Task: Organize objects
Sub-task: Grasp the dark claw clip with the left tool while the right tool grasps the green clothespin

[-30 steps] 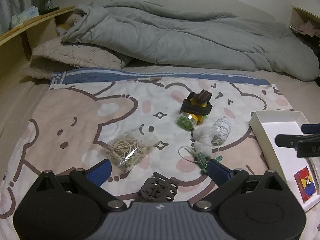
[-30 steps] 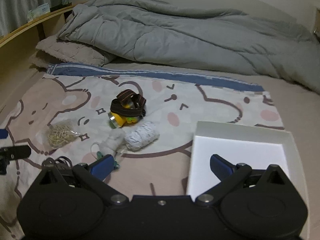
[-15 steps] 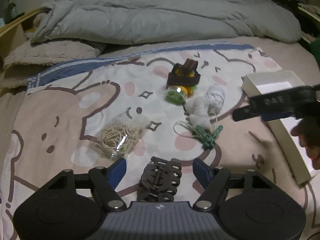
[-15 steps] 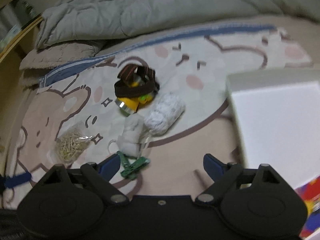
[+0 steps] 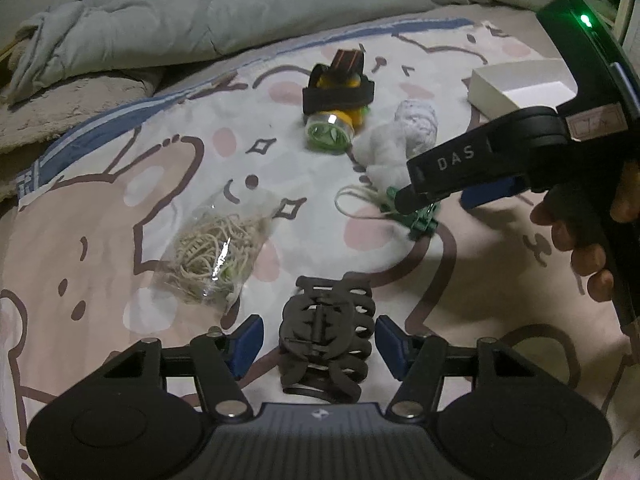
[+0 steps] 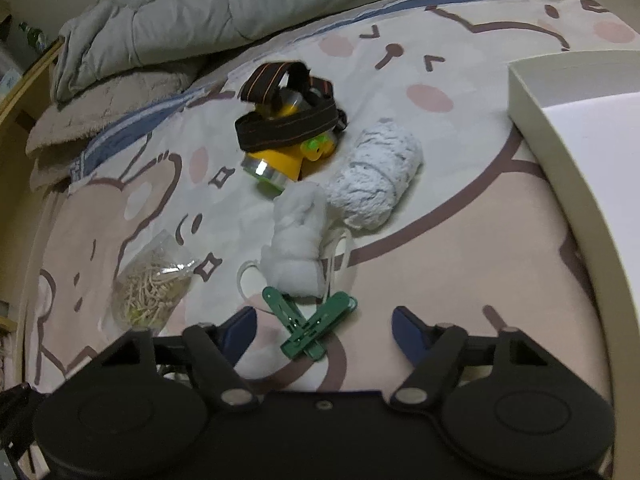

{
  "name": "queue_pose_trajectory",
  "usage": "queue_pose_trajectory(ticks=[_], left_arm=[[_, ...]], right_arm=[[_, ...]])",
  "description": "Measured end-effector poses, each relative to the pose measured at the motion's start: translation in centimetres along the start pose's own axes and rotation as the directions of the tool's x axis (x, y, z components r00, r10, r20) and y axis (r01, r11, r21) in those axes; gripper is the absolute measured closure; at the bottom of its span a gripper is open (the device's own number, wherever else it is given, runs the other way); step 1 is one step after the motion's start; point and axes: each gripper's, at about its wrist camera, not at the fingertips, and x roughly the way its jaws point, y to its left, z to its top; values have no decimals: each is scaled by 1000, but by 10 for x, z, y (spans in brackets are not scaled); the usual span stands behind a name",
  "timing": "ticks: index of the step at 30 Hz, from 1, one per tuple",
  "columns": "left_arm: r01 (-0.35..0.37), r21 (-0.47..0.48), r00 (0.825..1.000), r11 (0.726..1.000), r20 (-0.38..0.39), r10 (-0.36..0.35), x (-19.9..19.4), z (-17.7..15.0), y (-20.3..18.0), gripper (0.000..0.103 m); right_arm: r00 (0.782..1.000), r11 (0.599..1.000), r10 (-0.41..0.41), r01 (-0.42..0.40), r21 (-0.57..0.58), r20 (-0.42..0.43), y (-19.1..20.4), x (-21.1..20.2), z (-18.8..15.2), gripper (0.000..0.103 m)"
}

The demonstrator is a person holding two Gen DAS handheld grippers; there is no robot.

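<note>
A black hair claw (image 5: 326,344) lies on the cartoon bedsheet between the blue pads of my left gripper (image 5: 318,342). Those jaws are closing, with small gaps still showing at the claw's sides. In the right wrist view, two crossed green clothes pegs (image 6: 312,328) lie between the pads of my right gripper (image 6: 324,330), whose jaws are also closing and stand well clear of the pegs. The left wrist view shows the right gripper (image 5: 440,204) low over the pegs (image 5: 420,220), held by a hand (image 5: 580,236).
On the sheet lie a yellow headlamp (image 6: 288,128) with a black strap, a white-blue yarn roll (image 6: 376,172), a white cloth bundle (image 6: 298,240) with a string loop, and a bag of rubber bands (image 5: 212,248). A white box (image 6: 580,128) sits right. A grey duvet (image 5: 240,8) lies behind.
Both grippers sank toward the bed, rolled, and narrowed their jaws. The left now straddles the hair claw. The right moved left from the white box to over the green pegs.
</note>
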Motion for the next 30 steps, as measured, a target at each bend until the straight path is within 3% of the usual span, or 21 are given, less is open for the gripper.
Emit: queue_pose_trajectory(ticks=[5,6,7,10,16,30], left_arm=[[10,-15,1000,1000,-20,-10,8,1,3,41],[14,-20,1000,1000,-19,-14,9,1,3,41],[16,-29,1000,999,-19,-17,10,1,4,45],[23,-59,999,998,-24,-24,14,2,6,56],[11,-57,999,998,-33,-13,13,2,3,57],[-5,-176,999,984,47,13,-15,6,11,57]], right_arm=[[1000,999,-18,18,-48,6,4,6,-1,46],[1000,998,-9,9,-55,3,4,7,0,53],[1000,998,4,-4,-58,-6,4,7,0,61],[999,996,21,-23,-83,-29,6,6,1,72],[999,983,24,-31,-179,-42,11,-5,-3,89],[999,952,45,-39,-303,13,11,-45,-6,93]])
